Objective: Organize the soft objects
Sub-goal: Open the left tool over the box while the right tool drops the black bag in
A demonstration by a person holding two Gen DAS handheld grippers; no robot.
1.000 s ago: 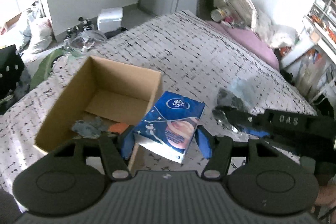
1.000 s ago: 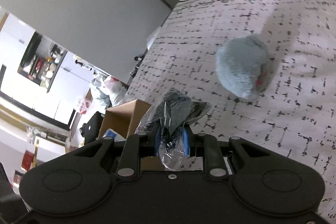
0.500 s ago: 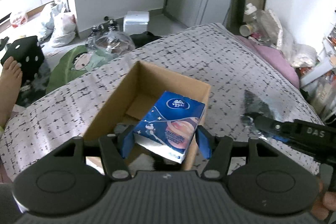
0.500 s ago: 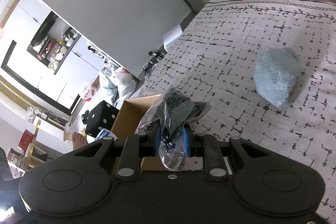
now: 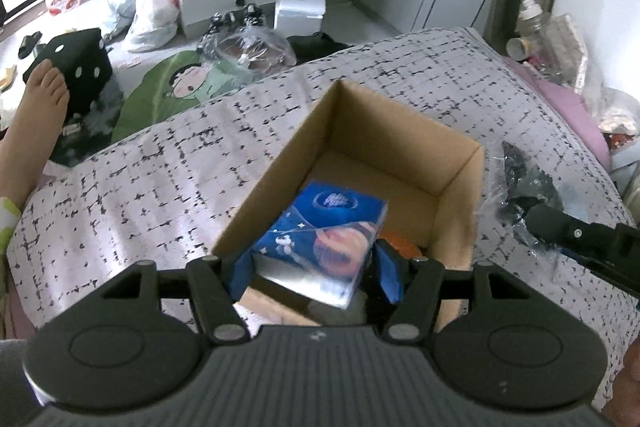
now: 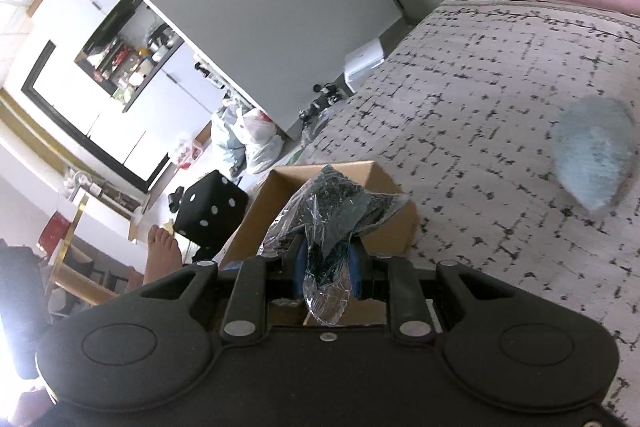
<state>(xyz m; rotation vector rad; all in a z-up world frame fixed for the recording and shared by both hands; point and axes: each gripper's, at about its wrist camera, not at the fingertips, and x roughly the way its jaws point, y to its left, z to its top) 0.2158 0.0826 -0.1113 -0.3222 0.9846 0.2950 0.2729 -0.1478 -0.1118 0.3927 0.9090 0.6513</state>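
My left tongs [image 5: 316, 267] pinch the tissue pack [image 5: 324, 233] over the cardboard box [image 5: 456, 171] at frame centre, ready to drop; my right tongs [image 6: 326, 265] clamp a plastic bag [image 6: 332, 211], waiting beside it.

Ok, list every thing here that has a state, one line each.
left gripper: shut on the tissue pack
tissue pack: held over the open box
cardboard box: open, on the bed
right gripper: shut on the plastic bag
plastic bag: holds dark fabric, held near the box
blue plush: lying loose on the bed
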